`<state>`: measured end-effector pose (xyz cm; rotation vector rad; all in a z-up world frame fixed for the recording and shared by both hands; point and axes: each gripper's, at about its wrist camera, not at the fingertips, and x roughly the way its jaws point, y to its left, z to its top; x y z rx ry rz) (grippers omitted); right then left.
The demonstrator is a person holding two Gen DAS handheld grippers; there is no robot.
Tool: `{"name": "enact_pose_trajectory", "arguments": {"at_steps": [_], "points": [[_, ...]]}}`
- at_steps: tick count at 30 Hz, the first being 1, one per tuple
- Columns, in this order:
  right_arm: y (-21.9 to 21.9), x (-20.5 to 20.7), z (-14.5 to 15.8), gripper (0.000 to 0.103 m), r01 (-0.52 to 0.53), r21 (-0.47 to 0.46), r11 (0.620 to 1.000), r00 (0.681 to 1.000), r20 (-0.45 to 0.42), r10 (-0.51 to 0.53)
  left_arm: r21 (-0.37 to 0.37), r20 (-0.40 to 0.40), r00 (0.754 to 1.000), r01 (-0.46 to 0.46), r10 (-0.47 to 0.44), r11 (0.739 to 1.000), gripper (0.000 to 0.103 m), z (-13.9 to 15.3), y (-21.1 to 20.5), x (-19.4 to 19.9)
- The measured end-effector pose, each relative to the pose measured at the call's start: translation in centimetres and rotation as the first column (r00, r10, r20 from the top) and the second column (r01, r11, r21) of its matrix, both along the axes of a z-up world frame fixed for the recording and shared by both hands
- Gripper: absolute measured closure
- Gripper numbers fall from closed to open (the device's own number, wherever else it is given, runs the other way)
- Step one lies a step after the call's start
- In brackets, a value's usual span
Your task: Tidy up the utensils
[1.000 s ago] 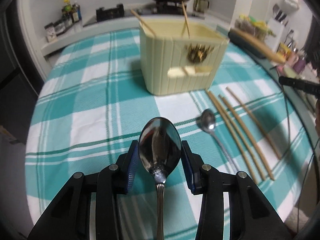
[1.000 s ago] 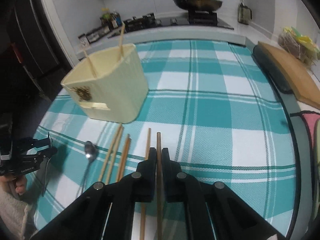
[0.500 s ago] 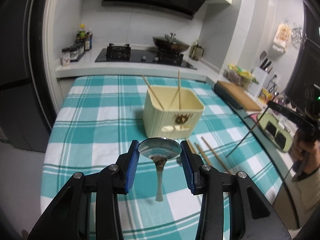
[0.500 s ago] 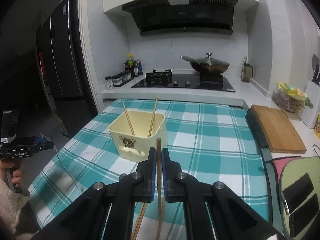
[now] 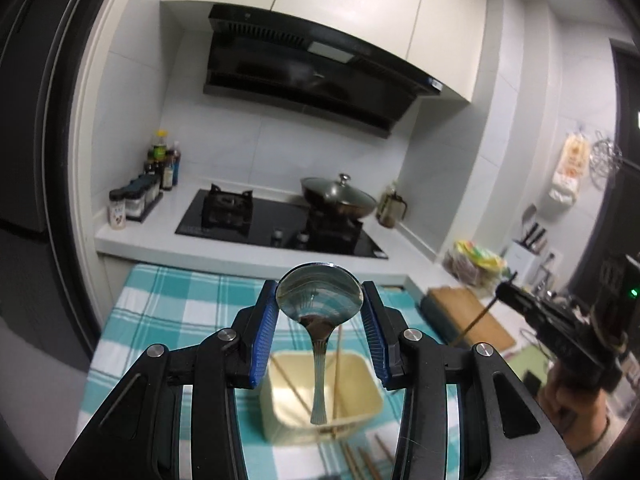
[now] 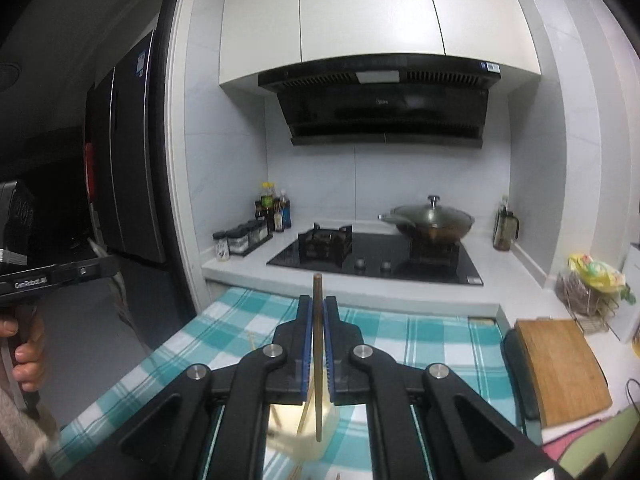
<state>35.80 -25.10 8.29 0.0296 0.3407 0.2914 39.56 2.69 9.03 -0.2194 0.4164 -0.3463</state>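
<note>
The left claw [image 5: 320, 336] is clamped on a shiny steel spoon [image 5: 319, 304], its blue pads pressing the two edges of the bowl, while the handle hangs down over the cream ribbed plastic utensil holder [image 5: 362, 412]. That holder stands on the tabletop under a teal-and-white checked cloth [image 5: 160, 312], and two thin wooden chopsticks [image 5: 339, 368] lean inside it. More brown chopsticks [image 5: 360, 460] lie on the cloth just in front of the holder.

The right claw [image 6: 319, 320] is pressed together on a single brown wooden chopstick [image 6: 318, 360], which stands upright between the blue pads; its top rises above the fingertips and its lower end hangs over the same cream holder [image 6: 320, 436]. In the left wrist view this claw shows at the right edge, held by a hand [image 5: 568, 396].

Behind the tabletop a white counter carries a black gas hob [image 6: 376, 254] and a lidded wok [image 6: 430, 220]. A wooden cutting board [image 6: 560, 364] lies to the right.
</note>
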Motion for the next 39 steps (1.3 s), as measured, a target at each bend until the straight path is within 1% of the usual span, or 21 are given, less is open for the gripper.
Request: {"name": "enact_pose_trajectory", "arguments": {"at_steps": [3,5,6,8,10,14,15,16,17,18,20,22,24,26,28,29,32,34,36,37,39], "points": [[0.8,2.0,-1.5,0.097,-0.011,0.029,1.000,1.000,0.007,0.010,0.032,-0.032,0.999,-0.033,0.034,0.999,0.061,-2.2,-1.7,3.1],[1.3,3.2,-3.1,0.097,-0.017,0.027,0.999,1.000,-0.007,0.018,0.065,-0.090,0.995,-0.044,0.050,0.997,0.061,-4.7,-2.5,5.1],[1.6,4.1,-4.2,0.097,-0.023,0.022,0.999,0.999,-0.042,0.024,0.075,-0.123,0.991,-0.047,0.055,0.996,0.061,-5.9,-2.7,5.9],[2.2,6.0,-6.4,0.097,-0.023,0.003,1.000,0.988,-0.153,0.023,0.083,-0.215,0.975,-0.044,0.061,0.996,0.061,-8.9,-2.8,7.7],[2.8,8.3,-9.1,0.097,-0.038,-0.009,0.999,0.958,-0.286,0.034,0.077,-0.296,0.953,-0.043,0.064,0.996,0.062,-11.5,-2.6,9.0],[4.0,11.1,-12.6,0.096,-0.057,-0.038,0.998,0.911,-0.410,0.037,0.082,-0.404,0.913,-0.032,0.062,0.996,0.060,-14.9,-2.5,10.4],[4.1,11.4,-13.1,0.094,-0.054,-0.040,0.998,0.908,-0.419,0.032,0.089,-0.410,0.909,-0.038,0.071,0.995,0.058,-15.2,-2.5,10.1],[4.1,11.5,-13.4,0.094,-0.055,-0.034,0.998,0.905,-0.424,0.035,0.089,-0.406,0.911,-0.038,0.071,0.995,0.051,-15.1,-2.5,9.7],[4.0,11.5,-13.4,0.084,-0.055,-0.020,0.998,0.905,-0.423,0.041,0.086,-0.393,0.917,-0.034,0.065,0.996,0.040,-14.8,-2.1,9.0],[3.7,11.2,-13.4,0.068,-0.046,-0.008,0.999,0.910,-0.412,0.039,0.093,-0.375,0.925,-0.033,0.065,0.995,0.035,-14.4,-1.8,8.2],[2.7,9.6,-12.9,0.058,-0.021,0.025,0.999,0.929,-0.369,0.028,0.132,-0.336,0.939,-0.030,0.073,0.991,0.022,-13.7,-1.2,6.0],[1.7,7.8,-12.9,0.058,-0.017,0.037,0.999,0.934,-0.356,0.029,0.172,-0.316,0.946,-0.018,0.073,0.985,0.016,-13.6,-0.4,4.0],[0.6,5.8,-13.4,0.057,-0.022,0.031,0.999,0.935,-0.353,0.031,0.216,-0.320,0.944,-0.012,0.083,0.976,0.011,-14.5,0.5,1.2],[-0.7,3.2,-14.3,0.053,-0.018,-0.014,1.000,0.931,-0.364,0.012,0.259,-0.354,0.931,0.009,0.086,0.966,0.008,-16.9,1.3,-1.8],[-2.3,0.0,-16.3,0.050,-0.012,-0.064,0.998,0.925,-0.380,-0.013,0.295,-0.388,0.917,0.027,0.093,0.955,0.008,-19.7,1.7,-4.2],[-3.2,-1.6,-17.5,0.049,-0.002,-0.093,0.996,0.921,-0.388,-0.034,0.319,-0.408,0.906,0.031,0.108,0.947,0.008,-21.8,1.9,-5.7],[-6.4,-6.7,-21.9,0.049,0.063,-0.190,0.980,0.892,-0.429,-0.140,0.345,-0.456,0.877,0.018,0.150,0.938,0.008,-26.6,2.3,-8.8],[-8.1,-9.0,-24.3,0.049,0.105,-0.238,0.966,0.867,-0.453,-0.206,0.340,-0.478,0.862,0.002,0.171,0.941,0.008,-28.9,2.4,-9.9],[-9.5,-10.8,-26.5,0.049,0.146,-0.276,0.950,0.843,-0.467,-0.265,0.344,-0.486,0.852,-0.016,0.193,0.939,0.008,-30.3,2.4,-10.3],[-10.0,-11.4,-27.6,0.049,0.165,-0.286,0.944,0.827,-0.481,-0.290,0.349,-0.483,0.852,-0.024,0.202,0.937,0.008,-30.8,2.1,-10.5],[-10.7,-11.9,-29.1,0.049,0.194,-0.272,0.942,0.804,-0.507,-0.312,0.392,-0.439,0.869,-0.044,0.229,0.919,0.008,-30.9,1.4,-10.5]]}}
